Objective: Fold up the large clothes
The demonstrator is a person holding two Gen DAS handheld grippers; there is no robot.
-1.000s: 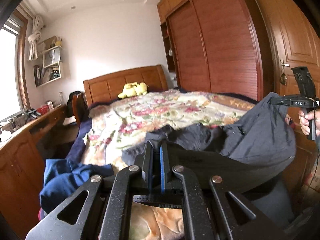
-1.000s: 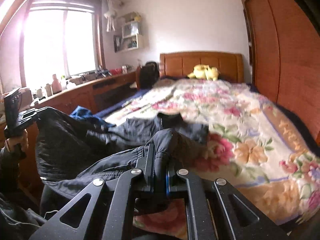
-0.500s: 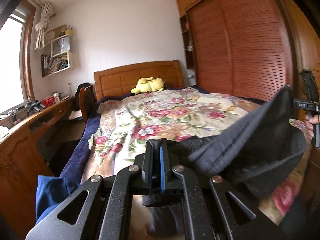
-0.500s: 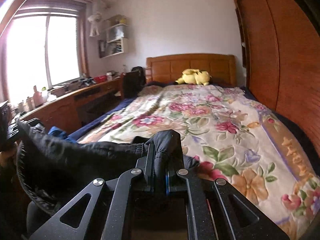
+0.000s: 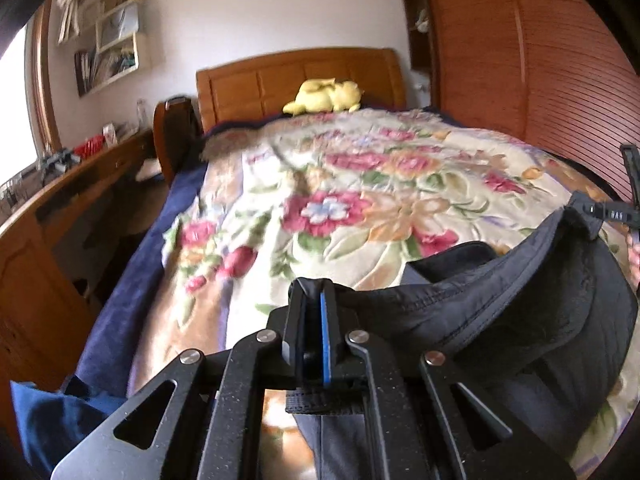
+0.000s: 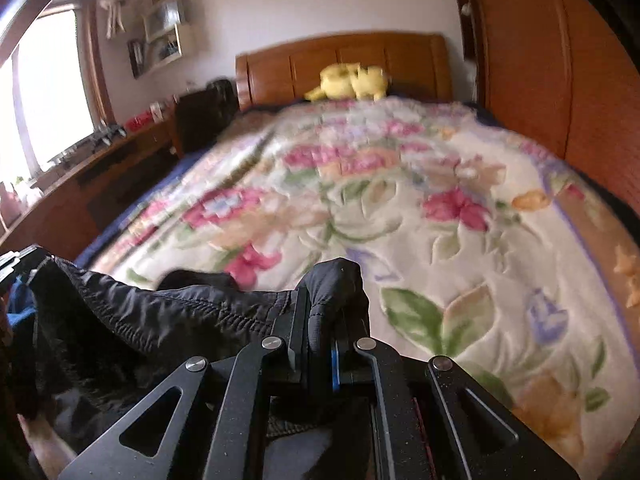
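The left gripper is clamped on the waistband of the dark trousers, which hang stretched over the bed's near end toward three o'clock. The right gripper pinches the band's other end; the cloth looks soft, limp and light, so I'd judge the elastic waistband the firmest hold.

Garment btwn grippers, over bed

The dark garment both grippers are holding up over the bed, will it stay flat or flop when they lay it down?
Probably floppy: the dark garment sags in a deep curve between the left gripper and the right gripper. It looks thin and creased, so likely light. Its gathered waistband may bunch rather than lie smooth on the floral blanket.
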